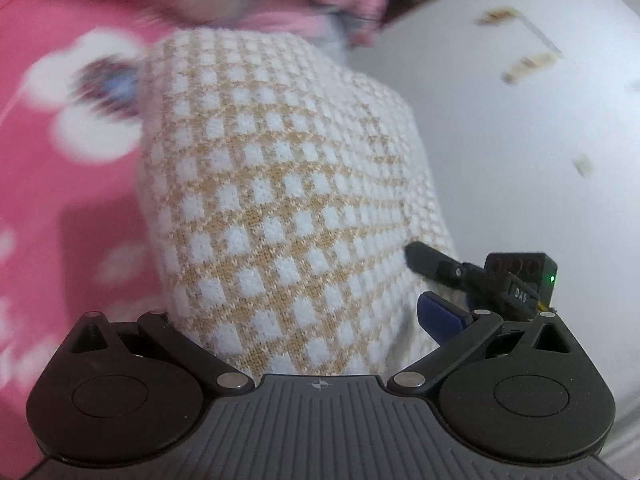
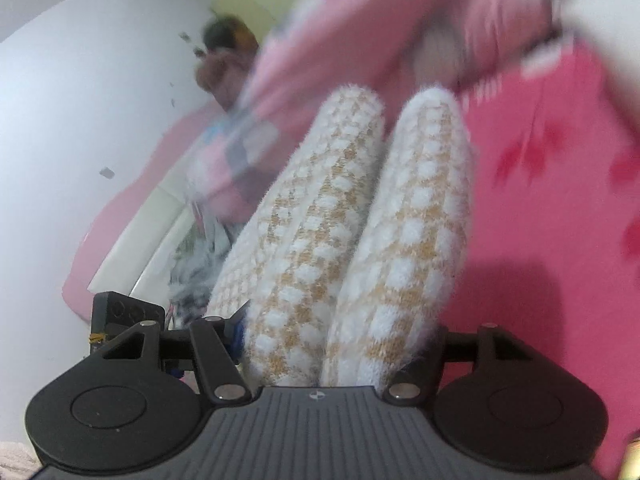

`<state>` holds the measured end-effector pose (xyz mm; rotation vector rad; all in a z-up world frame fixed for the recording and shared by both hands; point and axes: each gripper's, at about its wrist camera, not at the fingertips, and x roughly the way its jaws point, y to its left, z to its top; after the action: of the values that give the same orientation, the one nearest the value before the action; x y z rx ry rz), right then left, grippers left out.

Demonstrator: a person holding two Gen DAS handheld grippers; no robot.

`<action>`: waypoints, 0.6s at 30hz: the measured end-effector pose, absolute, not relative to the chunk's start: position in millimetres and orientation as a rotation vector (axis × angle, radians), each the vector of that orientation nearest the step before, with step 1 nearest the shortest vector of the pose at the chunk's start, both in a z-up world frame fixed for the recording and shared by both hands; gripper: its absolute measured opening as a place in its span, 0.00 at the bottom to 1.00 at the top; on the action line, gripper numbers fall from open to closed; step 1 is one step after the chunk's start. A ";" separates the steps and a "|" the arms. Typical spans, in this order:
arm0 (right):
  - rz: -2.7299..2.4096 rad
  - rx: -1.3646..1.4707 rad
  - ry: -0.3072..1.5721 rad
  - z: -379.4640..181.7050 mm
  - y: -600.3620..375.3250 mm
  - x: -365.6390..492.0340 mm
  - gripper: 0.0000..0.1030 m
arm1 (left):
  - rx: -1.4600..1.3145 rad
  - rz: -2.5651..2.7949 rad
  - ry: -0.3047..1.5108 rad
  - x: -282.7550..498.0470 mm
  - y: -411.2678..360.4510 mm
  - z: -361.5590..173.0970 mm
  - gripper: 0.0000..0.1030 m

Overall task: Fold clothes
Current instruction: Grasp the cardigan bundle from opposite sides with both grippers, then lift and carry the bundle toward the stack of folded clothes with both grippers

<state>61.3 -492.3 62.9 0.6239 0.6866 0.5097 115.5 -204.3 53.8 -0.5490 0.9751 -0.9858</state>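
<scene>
Both grippers, left gripper (image 1: pixel 304 344) and right gripper (image 2: pixel 320 344), clamped on checked knit garment (image 1: pixel 280 184), held up over pink bedsheet (image 1: pixel 48 200); risk: bulky doubled fabric (image 2: pixel 360 208) slipping from jaws, fold edges misaligning.

Your surface: a pink floral bedsheet (image 1: pixel 60 200) is covering it. A checked cream-and-tan knit (image 1: pixel 280 200) is lying on it, beside blurred pink clothing (image 2: pixel 248 148).
</scene>
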 end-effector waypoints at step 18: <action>0.232 0.333 0.554 214.4 -729.8 122.4 0.67 | -0.499 -1.241 0.915 240.5 -503.9 120.9 1.00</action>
<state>122.4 -729.8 214.4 0.3325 0.5536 0.2321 240.5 -503.9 120.9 -0.4993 0.9146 -1.2413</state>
